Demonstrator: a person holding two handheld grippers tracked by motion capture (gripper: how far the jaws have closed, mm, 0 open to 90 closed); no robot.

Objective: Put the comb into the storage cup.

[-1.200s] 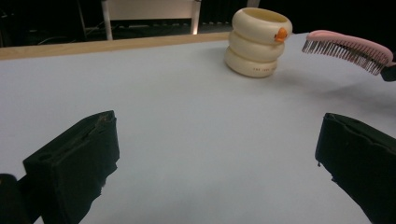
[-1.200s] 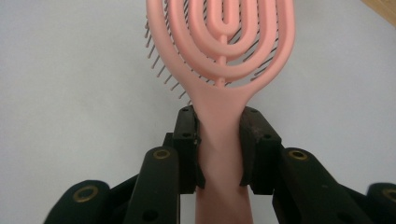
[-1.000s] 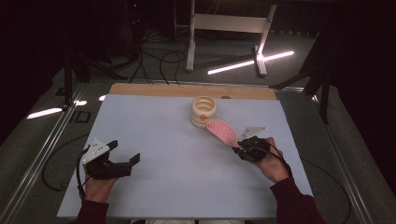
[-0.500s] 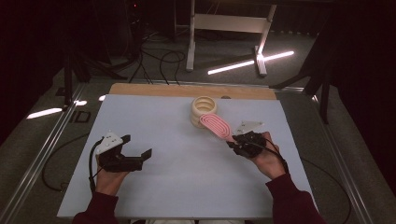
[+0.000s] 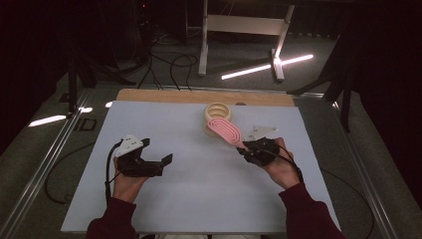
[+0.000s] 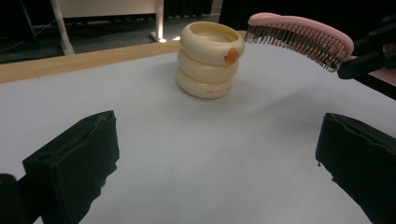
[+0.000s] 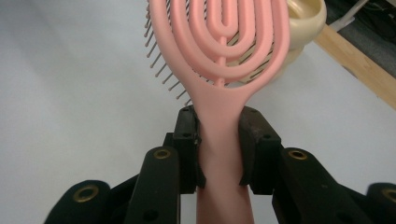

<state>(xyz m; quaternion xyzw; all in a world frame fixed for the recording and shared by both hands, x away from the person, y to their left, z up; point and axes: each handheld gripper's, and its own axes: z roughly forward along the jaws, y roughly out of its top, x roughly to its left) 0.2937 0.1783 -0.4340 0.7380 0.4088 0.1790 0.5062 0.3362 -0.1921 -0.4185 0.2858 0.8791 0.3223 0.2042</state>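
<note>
A pink hairbrush (image 5: 226, 130) hangs in the air with its head over the near side of a cream ribbed cup (image 5: 217, 110). My right gripper (image 5: 247, 148) is shut on the brush's handle. In the right gripper view the pads clamp the handle (image 7: 219, 140) from both sides, bristles face down and left, and the cup (image 7: 306, 21) lies behind the head. My left gripper (image 5: 166, 159) is at the table's left, open with nothing between its jaws. The left gripper view has the cup (image 6: 208, 60), which bears an orange mark, ahead, and the brush (image 6: 299, 35) above it at the right.
A white sheet (image 5: 189, 199) covers the table, with a wooden edge (image 5: 199, 95) at the far side. Beyond it are a dark floor with cables (image 5: 164, 59), a white metal stand (image 5: 239, 22) and bright light strips (image 5: 263, 67).
My left gripper has moved right and forward, toward the table's middle. My right gripper has risen a little, carrying the brush head closer over the cup.
</note>
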